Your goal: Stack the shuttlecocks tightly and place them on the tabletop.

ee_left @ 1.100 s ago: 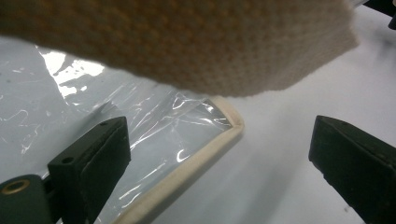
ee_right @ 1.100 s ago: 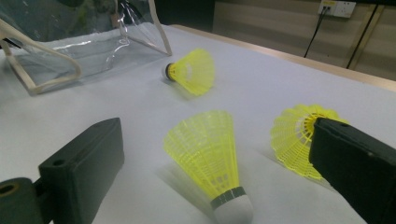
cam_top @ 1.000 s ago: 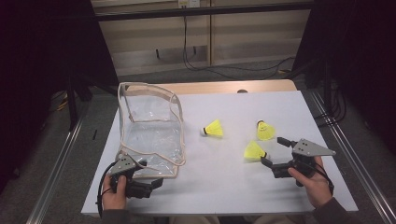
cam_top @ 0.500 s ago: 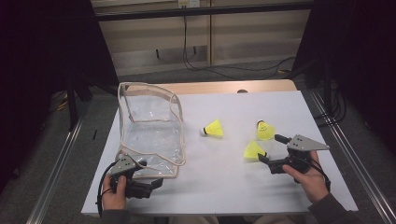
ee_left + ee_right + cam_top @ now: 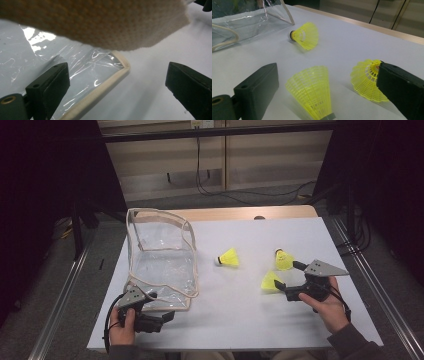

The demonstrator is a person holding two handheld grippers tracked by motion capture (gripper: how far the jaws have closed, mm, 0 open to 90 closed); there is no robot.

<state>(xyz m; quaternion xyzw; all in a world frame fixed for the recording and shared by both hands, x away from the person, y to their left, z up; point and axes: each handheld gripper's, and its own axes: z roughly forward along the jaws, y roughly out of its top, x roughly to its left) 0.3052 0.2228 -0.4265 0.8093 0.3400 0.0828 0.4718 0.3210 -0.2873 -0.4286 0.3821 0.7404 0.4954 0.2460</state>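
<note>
On the right half of the table (image 5: 240,320) all three yellow shuttlecocks lie loose, so the packing looks hardly begun. The nearest shuttlecock (image 5: 270,281) sits between the spread fingers of the right gripper (image 5: 280,285); in the right gripper view it lies just ahead of the two black fingers, skirt away from the camera, not yet pinched. A second shuttlecock (image 5: 283,260) lies just beyond it toward the far edge, and the third shuttlecock (image 5: 229,258) rests near the table's middle, close to the clear bag (image 5: 160,265). The bag stands open on the left half, with nothing yellow inside. The left gripper (image 5: 167,316) waits at the bag's near corner by the near edge, fingers wide apart around its cream-trimmed rim (image 5: 110,81), gripping nothing. By my reading, every shuttlecock is left to bag.
</note>
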